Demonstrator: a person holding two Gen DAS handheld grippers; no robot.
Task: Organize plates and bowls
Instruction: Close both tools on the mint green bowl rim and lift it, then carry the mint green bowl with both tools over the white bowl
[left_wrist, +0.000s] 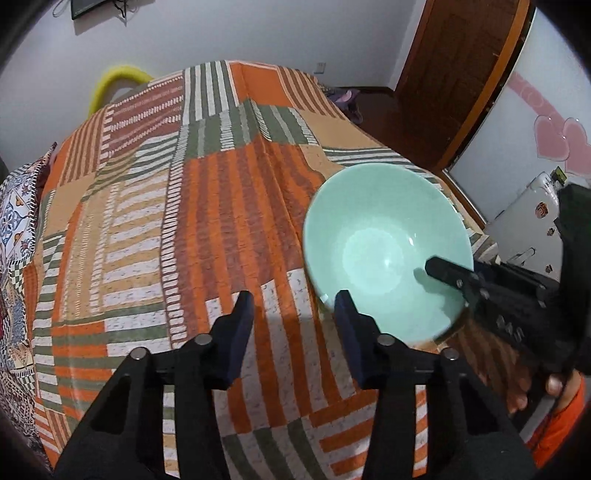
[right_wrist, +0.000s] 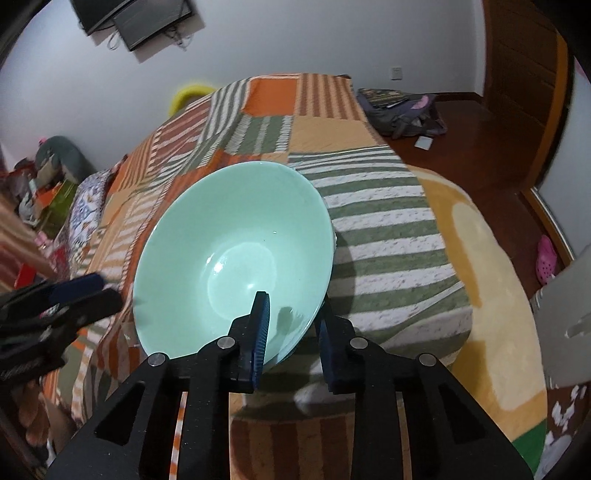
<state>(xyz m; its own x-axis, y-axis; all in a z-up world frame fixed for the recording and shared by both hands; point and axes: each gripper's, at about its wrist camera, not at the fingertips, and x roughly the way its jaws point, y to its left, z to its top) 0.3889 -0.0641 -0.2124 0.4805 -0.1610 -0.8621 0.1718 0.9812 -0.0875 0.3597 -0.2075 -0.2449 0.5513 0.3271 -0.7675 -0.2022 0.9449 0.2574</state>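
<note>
One large bed with a striped patchwork cover fills the room before me, and above it the person holds one green bowl, the only dish that I can see. The right gripper has the bowl by the near rim, at about 6 o'clock of the bowl in the right wrist view: one finger stands inside the bowl, the other is outside and below the rim, so the jaws are closed on the rim wall. The bowl looks tilted and lifted from the cover; its shadow falls at 3 o'clock on the green stripes. The left gripper hovers just beside the bowl, at about 7 o'clock of it in the left wrist view, with the jaws apart and nothing between them. I judge that the step in hand is to carry the bowl to its place. To do this well, I would keep the grip firm, because a hold on one edge lets the glazed bowl swing or slip, bring it more level, and lower it slowly; the soft cover may let it tip. Much is hidden: the outer finger is partly behind the bowl, so I cannot see its contact. No plates or other bowls show, nor the place where the bowl must go. Whether the bowl's foot touches the cover I cannot tell.
</note>
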